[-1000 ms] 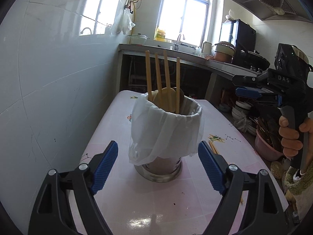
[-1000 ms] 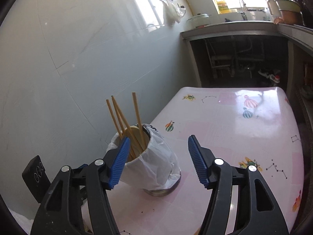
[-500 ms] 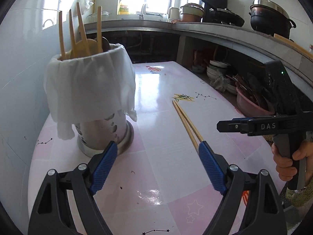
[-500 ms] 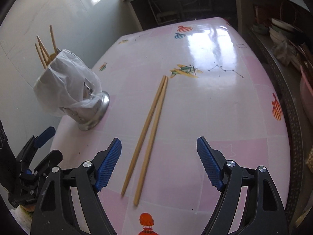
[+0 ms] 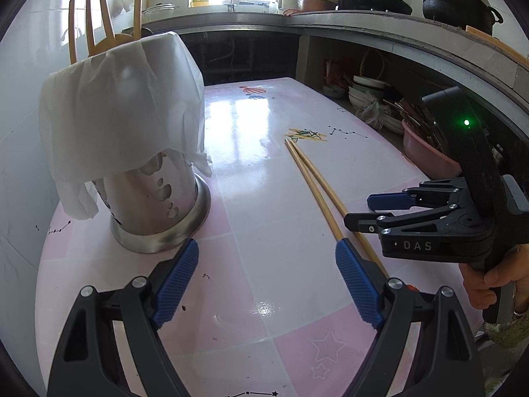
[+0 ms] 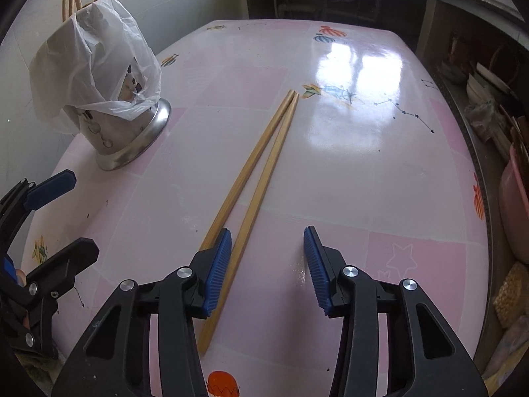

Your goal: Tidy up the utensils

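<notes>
Two wooden chopsticks (image 6: 261,168) lie flat on the pink patterned table (image 6: 363,172), side by side, their far tips touching and their near ends spread a little apart. They run from the middle of the table toward its near edge.

The right gripper (image 6: 267,266) is low over their near ends, pointing steeply down. Its jaws are closing: the left pad sits over the left chopstick, the right chopstick lies just inside that pad in the gap, and the right pad stands clear of both, so nothing is clamped. In the left wrist view this gripper (image 5: 358,213) comes in from the right, held by a hand (image 5: 492,284), with its tips right at the chopsticks (image 5: 317,182).

To the left of the chopsticks, well apart from them and near the tiled wall, stands a perforated metal utensil holder (image 5: 158,205) on a flared base. A white plastic bag (image 5: 122,106) is draped over its top and hangs partway down its sides. More chopsticks (image 5: 105,16) and a wooden spoon stand upright in it.

The left gripper (image 5: 267,281) hovers over bare table between the holder and the loose chopsticks, its jaws wide and empty.

Beyond the table's far and right edges, a counter (image 5: 380,33) carries pots, with stacked bowls and a pink basin (image 5: 426,152) beneath it.
</notes>
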The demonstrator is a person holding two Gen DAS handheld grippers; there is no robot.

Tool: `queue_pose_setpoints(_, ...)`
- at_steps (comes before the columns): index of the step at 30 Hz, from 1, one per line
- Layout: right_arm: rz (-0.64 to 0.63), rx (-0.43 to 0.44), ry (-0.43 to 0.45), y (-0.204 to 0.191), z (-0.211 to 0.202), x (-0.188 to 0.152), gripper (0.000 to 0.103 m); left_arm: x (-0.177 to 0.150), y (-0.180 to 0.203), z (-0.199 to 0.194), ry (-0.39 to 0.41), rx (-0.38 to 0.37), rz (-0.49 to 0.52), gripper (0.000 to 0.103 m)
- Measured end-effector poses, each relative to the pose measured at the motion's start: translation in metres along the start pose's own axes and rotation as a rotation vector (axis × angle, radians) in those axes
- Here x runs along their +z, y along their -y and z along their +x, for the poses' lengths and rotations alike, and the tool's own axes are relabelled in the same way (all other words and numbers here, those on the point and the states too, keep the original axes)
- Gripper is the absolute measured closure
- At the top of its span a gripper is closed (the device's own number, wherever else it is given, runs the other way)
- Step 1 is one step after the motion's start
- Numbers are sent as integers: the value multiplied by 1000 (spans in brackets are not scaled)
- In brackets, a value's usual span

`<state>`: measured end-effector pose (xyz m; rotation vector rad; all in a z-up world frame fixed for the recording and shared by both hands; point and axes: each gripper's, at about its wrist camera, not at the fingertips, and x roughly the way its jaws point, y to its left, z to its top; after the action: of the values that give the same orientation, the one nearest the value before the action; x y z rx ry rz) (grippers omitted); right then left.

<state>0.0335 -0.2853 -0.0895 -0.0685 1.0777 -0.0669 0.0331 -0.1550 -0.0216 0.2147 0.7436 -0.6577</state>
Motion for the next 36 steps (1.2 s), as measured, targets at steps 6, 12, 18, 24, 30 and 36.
queue_pose_setpoints(6, 57, -9, 5, 20, -7, -5, 79, 9, 16, 12, -16, -21, 45, 20)
queue_pose_setpoints(12, 107, 32, 16, 29, -8, -8, 79, 21, 40, 34, -48, -54, 101, 37)
queue_pose_setpoints(18, 129, 59, 28, 31, -9, -8, 79, 24, 48, 69, -165, -63, 103, 60)
queue_pose_setpoints(24, 138, 78, 38, 35, -11, -10, 79, 22, 50, 73, -159, -16, 111, 79)
queue_pose_setpoints(30, 129, 88, 24, 33, -13, -13, 87, 22, 38, 72, -171, 9, 55, 96)
queue_pose_setpoints(36, 135, 140, -14, 29, -17, -23, 97, 10, 25, 56, -200, 33, 22, 97)
